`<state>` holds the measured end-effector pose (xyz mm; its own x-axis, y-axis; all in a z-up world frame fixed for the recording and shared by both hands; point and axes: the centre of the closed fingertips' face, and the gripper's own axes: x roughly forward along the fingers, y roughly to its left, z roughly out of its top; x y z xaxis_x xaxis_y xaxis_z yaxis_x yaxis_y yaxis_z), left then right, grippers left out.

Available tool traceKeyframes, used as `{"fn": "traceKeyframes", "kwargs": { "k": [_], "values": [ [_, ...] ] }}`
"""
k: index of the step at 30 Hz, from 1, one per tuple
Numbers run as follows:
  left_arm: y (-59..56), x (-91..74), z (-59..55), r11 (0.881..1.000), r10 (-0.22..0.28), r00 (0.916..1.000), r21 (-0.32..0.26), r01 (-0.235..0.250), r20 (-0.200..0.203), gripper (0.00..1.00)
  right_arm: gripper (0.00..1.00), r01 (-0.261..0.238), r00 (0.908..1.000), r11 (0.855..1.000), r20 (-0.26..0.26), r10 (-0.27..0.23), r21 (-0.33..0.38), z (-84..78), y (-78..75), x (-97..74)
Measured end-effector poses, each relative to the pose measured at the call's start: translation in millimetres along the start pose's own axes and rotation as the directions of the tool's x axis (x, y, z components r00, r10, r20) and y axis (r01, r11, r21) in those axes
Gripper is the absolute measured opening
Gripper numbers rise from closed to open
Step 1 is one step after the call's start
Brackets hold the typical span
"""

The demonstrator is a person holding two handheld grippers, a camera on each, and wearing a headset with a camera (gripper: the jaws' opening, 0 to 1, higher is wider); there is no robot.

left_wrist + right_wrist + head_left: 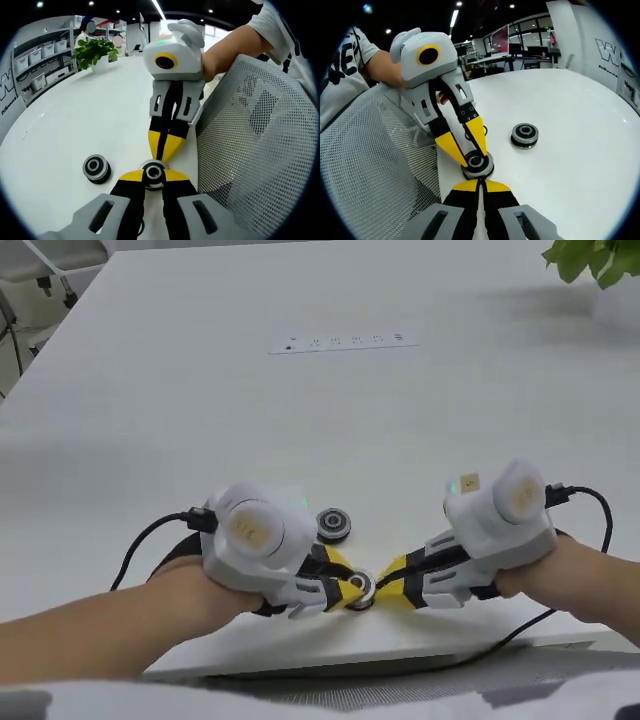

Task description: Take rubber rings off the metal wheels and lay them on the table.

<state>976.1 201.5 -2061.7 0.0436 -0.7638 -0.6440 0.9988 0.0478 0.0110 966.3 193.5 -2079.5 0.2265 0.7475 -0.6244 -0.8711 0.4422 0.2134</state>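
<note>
A small metal wheel point(360, 587) with a dark rubber ring sits at the table's near edge. My left gripper point(153, 176) is shut on this wheel point(153, 171), a yellow fingertip on either side. From the opposite side my right gripper point(480, 186) stands shut, its tips touching the wheel's point(478, 164) rim; I cannot tell if they pinch the ring. In the head view the left gripper point(350, 590) and right gripper point(386, 585) meet tip to tip. A second ringed wheel point(333, 524) point(96, 168) point(525, 135) lies flat just beyond.
The white table point(320, 410) stretches far ahead, with a flush socket strip point(343, 341) and a potted plant point(595, 260) at the back right. A grey mesh chair back point(255, 140) stands right behind the near edge. Cables point(590, 502) trail from both grippers.
</note>
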Motion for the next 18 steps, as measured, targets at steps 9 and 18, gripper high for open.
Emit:
{"fn": "traceKeyframes", "kwargs": {
  "k": [9,18],
  "values": [
    [0.5,0.3,0.1,1.000,0.004,1.0000,0.003,-0.004,-0.001,0.07,0.00,0.002,0.9998,0.995,0.020,-0.004,0.104,0.4,-1.9,-1.5],
    [1.0,0.4,0.4,1.000,0.010,0.9999,0.005,-0.010,0.000,0.07,0.00,0.007,0.9946,0.968,0.098,-0.033,0.252,9.9,-10.3,-8.9]
  ]
}}
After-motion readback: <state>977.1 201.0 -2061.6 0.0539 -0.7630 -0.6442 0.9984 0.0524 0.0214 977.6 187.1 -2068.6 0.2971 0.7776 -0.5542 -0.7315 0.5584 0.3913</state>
